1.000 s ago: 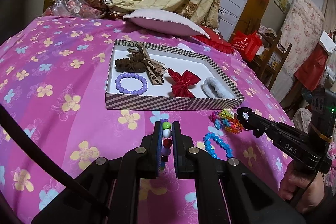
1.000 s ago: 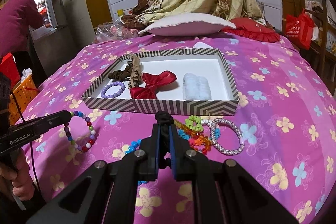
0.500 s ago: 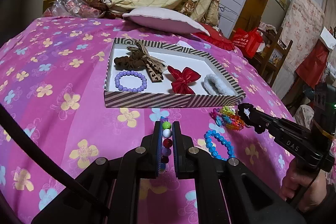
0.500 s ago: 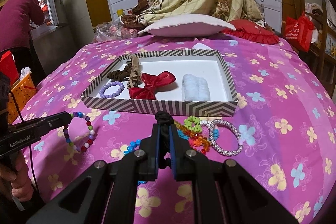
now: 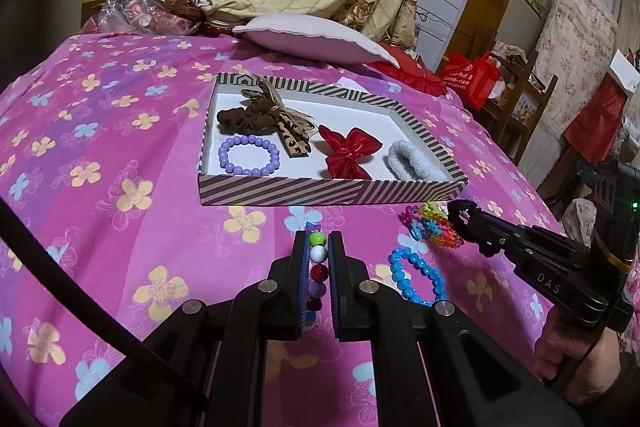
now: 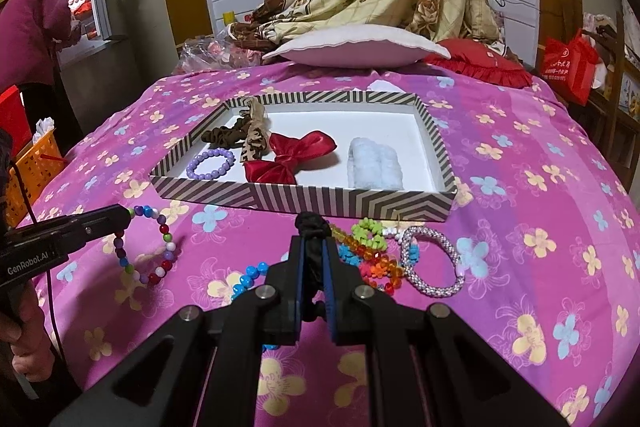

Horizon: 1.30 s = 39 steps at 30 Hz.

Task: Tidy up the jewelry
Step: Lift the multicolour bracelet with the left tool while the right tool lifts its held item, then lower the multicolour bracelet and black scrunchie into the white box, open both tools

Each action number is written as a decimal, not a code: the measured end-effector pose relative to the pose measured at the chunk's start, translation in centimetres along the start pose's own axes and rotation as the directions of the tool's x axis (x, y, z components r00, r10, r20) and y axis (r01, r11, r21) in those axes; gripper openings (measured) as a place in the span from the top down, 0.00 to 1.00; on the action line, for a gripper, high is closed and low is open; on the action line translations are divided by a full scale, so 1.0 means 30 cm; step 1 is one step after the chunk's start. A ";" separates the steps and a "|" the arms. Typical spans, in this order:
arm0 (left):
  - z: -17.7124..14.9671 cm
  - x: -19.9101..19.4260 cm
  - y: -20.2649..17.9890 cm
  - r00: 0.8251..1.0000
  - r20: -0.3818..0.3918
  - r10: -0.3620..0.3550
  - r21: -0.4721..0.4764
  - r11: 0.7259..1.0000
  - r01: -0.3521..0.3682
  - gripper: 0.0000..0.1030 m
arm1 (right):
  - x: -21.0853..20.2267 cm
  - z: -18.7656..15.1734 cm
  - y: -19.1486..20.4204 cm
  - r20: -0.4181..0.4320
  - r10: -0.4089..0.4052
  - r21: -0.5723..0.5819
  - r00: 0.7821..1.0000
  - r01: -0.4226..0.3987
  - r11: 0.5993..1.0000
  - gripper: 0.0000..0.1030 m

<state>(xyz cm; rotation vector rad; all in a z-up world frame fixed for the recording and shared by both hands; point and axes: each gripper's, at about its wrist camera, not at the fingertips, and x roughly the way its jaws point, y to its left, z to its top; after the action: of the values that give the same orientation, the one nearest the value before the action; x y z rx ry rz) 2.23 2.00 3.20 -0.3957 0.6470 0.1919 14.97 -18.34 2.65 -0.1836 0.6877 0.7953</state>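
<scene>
- Left wrist view: my left gripper (image 5: 319, 247) is clenching the multicoloured bead bracelet (image 5: 318, 254), keeping it lifted just short of the striped box (image 5: 332, 191) (4 pieces are lying inside).
- Right wrist view: my right gripper (image 6: 315, 251) is pinching a black hair tie (image 6: 312, 227), hovering before that box, beside the 3 loose bracelets (image 6: 384, 259).

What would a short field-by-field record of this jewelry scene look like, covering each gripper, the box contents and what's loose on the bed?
left gripper: shut on multicolored bead bracelet, held above the bedspread
right gripper: shut on black hair tie
striped box: holds purple bead bracelet, brown scrunchie, red bow, white fluffy scrunchie
loose on pink floral bedspread: blue bead bracelet, colorful flower bracelets, silver beaded bangle
</scene>
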 end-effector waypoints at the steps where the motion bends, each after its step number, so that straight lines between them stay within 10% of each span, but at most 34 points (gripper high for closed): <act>1: 0.000 0.000 0.000 1.000 0.001 0.001 0.001 1.000 -0.001 1.00 | 0.000 0.000 -0.001 0.002 0.000 0.001 1.000 0.000 1.000 0.92; 24: 0.015 -0.021 -0.034 0.998 0.028 -0.048 0.049 0.998 0.047 1.00 | -0.014 0.026 -0.014 0.033 0.011 0.045 0.999 -0.012 0.999 0.91; 39: 0.434 0.062 -0.098 0.980 0.134 -0.150 -0.020 0.988 0.154 1.00 | 0.020 0.099 -0.047 0.088 0.022 0.125 0.996 -0.033 0.992 0.91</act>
<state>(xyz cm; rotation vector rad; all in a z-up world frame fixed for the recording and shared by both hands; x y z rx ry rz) 11.68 4.83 12.40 -0.4560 0.4814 0.0816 17.74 -17.79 4.41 -0.0249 0.6578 0.7787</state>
